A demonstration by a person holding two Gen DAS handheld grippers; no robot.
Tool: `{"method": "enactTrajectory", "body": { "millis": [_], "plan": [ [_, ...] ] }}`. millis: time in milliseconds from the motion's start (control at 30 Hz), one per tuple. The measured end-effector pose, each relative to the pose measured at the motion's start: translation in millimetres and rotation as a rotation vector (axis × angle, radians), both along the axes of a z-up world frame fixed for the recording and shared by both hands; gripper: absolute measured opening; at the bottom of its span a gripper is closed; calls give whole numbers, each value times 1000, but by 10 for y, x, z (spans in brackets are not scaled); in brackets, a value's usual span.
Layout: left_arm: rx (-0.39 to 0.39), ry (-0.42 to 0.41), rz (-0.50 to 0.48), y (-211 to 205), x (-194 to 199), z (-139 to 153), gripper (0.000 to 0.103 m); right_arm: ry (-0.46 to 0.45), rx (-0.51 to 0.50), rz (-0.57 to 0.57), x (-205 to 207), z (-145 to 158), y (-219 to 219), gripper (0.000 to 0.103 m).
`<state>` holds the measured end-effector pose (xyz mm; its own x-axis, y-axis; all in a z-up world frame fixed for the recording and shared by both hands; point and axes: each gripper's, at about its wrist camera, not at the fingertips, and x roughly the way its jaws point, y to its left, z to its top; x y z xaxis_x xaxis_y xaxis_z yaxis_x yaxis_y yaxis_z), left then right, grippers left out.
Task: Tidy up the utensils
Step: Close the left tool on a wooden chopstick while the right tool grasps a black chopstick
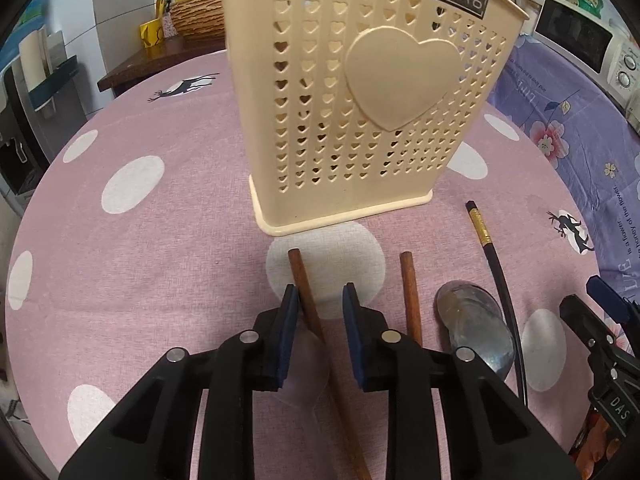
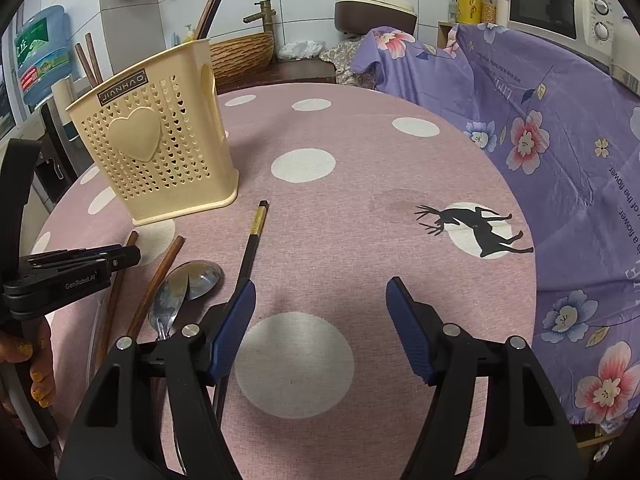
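Pick step: left tongs narrowed around brown chopstick, not clamped; right tongs wide, empty; next: clamp, lift, drop into holder.

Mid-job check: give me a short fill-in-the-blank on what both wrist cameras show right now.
1. The left gripper straddles a brown wooden ____.
2. The cream utensil holder bears a large raised ____ on its front.
3. The right gripper has ____ between its pads.
4. Two metal ____ lie between the wooden chopstick and the black chopstick.

Missing: chopstick; heart; nothing; spoons
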<state>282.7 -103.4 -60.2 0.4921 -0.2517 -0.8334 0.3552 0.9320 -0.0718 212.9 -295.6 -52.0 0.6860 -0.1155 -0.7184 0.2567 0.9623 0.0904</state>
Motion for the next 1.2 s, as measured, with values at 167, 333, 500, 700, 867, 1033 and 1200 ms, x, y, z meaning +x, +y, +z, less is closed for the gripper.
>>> {"method": "enactTrajectory", "body": {
  "millis": [167, 333, 500, 700, 867, 1033, 1200],
  "plan": [
    [-3, 7, -16, -87, 7, 8, 13, 7, 6, 15, 42, -5, 37, 67],
    [-10, 9, -15, -99, 17, 6, 12, 25, 37, 45, 183, -6, 59, 59],
    [-33, 20, 5, -41, 9, 8, 12, 61, 78, 77, 418, -31, 100, 47],
    [-19, 13, 4, -64, 1, 9, 12, 124, 62, 107, 715, -112, 210, 39],
    [-6, 8, -6, -112, 4, 8, 13, 154, 46, 116, 870, -178, 291, 31],
    [15, -7, -13, -178, 2, 2, 14, 162, -14, 112, 943, -186, 353, 23],
    [26, -26, -8, -213, 2, -7, 12, 154, -47, 126, 951, -190, 405, 13]
  ]
}}
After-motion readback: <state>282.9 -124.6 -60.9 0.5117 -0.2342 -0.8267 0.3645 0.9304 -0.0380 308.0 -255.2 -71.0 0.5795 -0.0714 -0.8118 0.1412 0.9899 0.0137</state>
